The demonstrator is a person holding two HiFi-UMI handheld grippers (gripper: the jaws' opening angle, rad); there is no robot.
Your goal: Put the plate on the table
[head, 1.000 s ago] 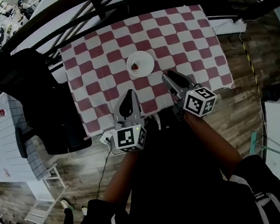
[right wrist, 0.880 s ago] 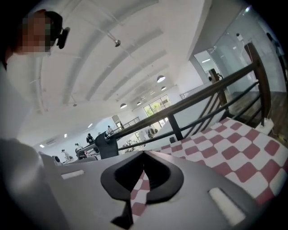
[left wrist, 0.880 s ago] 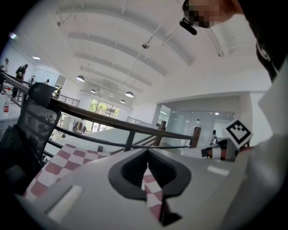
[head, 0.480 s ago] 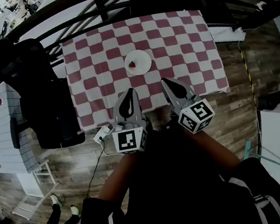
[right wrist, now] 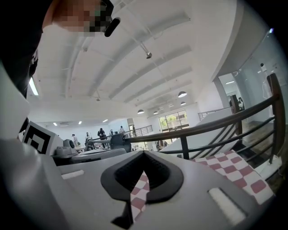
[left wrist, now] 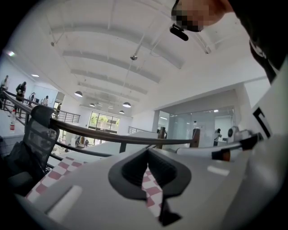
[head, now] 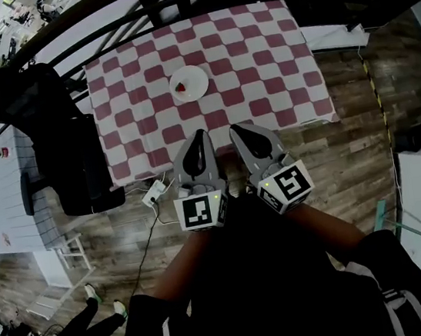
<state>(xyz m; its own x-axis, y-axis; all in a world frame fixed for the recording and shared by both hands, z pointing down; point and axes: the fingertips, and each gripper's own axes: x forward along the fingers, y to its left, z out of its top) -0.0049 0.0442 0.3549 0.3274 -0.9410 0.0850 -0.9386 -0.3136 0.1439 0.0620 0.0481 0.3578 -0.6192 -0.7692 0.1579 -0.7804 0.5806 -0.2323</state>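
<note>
Wood-plank floor (head: 363, 149), black office chair (head: 69, 160), dark railing (left wrist: 109, 136), white arched ceiling (left wrist: 112, 67)

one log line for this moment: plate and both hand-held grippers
plate: on checkered table, red item on it | left hand-held gripper: shut, empty, at near table edge | right hand-held gripper: shut, empty, beside left

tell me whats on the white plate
One small red item lies on the white plate, left of centre, too small to identify. The checked tablecloth under the plate covers the tabletop.
</note>
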